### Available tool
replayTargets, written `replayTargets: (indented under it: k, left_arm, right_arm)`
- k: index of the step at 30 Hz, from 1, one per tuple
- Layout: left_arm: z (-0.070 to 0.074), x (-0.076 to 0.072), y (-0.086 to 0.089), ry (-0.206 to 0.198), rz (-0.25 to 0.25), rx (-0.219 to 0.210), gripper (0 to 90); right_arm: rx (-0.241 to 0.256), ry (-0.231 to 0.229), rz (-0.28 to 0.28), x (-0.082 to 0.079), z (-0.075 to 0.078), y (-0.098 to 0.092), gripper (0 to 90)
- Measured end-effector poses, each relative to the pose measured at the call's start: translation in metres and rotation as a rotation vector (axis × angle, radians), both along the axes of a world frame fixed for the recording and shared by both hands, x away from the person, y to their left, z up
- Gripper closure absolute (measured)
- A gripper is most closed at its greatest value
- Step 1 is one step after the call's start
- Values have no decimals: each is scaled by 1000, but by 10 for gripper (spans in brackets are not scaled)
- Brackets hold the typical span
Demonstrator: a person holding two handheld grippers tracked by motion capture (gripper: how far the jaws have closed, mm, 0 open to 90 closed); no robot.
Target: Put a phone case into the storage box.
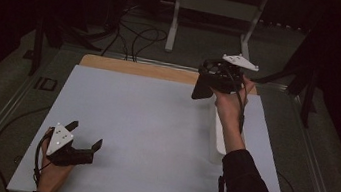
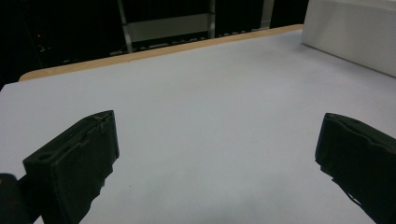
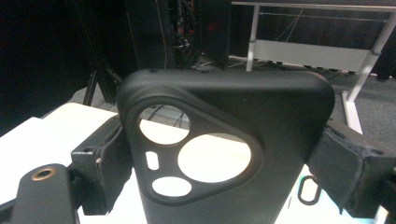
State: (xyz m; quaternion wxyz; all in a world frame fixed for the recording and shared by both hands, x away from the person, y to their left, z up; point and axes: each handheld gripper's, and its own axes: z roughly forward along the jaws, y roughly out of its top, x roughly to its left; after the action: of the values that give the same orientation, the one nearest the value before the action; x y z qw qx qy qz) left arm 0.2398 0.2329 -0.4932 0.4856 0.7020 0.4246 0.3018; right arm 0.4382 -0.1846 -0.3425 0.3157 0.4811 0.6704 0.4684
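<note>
While the right gripper is clamped on the case over the table's far edge, keep it steady, with the left gripper's jaws spread near the front-left corner.

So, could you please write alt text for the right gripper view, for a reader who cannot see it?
A black, soft-looking phone case with a rounded triangular camera cutout is clamped upright between the two black jaws of the right tool. Behind it lie the pale table edge and a dark room with a white metal frame.

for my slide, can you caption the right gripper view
Right claw clamps a black phone case by its sides, the camera cutouts facing the lens, held above the white table.
</note>
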Motion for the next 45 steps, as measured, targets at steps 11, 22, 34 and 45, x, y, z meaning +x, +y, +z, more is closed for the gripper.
replayTargets:
  k: [11, 22, 34, 45]
  left_arm:
    - [0, 0, 0, 0, 1, 0, 1]
    - [0, 0, 0, 0, 2, 0, 1]
    - [0, 0, -1, 0, 3, 2, 1]
    - [0, 0, 0, -3, 7, 0, 1]
  right_arm:
    - [-10, -1, -43, 3, 3, -13, 140]
    - [-12, 10, -89, 6, 2, -28, 140]
    - [-15, 12, -133, 8, 3, -46, 140]
    - [-28, 21, -170, 10, -1, -59, 139]
